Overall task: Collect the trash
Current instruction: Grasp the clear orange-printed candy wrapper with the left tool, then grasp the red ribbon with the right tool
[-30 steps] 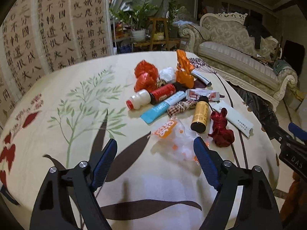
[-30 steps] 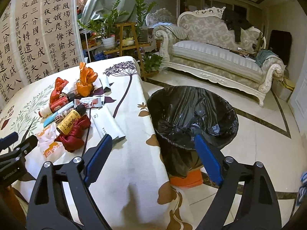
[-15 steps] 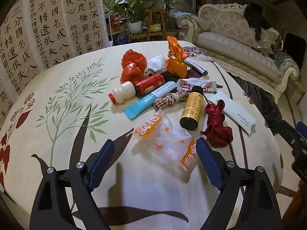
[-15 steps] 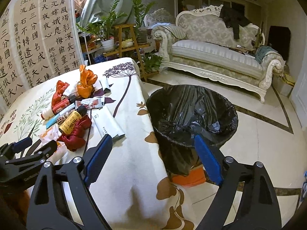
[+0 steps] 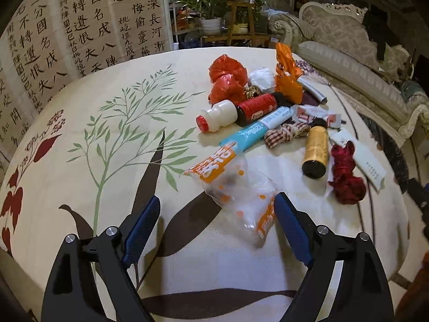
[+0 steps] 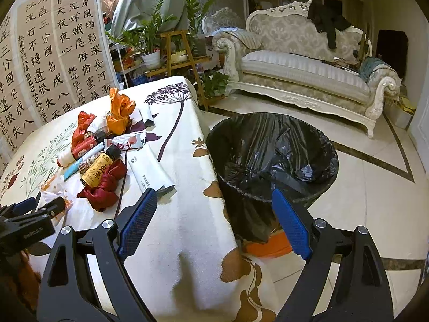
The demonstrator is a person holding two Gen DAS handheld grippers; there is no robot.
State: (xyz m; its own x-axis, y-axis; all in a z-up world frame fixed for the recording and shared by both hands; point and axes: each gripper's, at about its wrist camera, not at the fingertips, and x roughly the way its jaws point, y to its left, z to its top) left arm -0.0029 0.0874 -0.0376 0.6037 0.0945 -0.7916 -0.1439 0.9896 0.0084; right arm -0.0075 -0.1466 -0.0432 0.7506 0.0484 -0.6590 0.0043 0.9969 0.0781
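The left claw (image 5: 217,214) hung spread and empty just short of the clear orange-printed plastic wrapper (image 5: 236,187), the piece nearest the table's (image 5: 80,201) near edge. The right claw (image 6: 214,214) waited spread, empty, near the black-lined bin (image 6: 270,155). Judged step: approach; next, straddle and clamp the wrapper.

Dim warm indoor light in both views. Strong fisheye: corners vignette to black, calligraphy screen (image 5: 80,26) and sofa (image 6: 308,67) bow at the edges. Left wrist view shows motion blur on the clear snack bag (image 5: 236,187) and blue tube (image 5: 257,131). Soft shadows fall on the tablecloth (image 6: 174,228) under the fingers. Mild glare on the floor tiles (image 6: 375,187); the bin liner (image 6: 270,155) glints.
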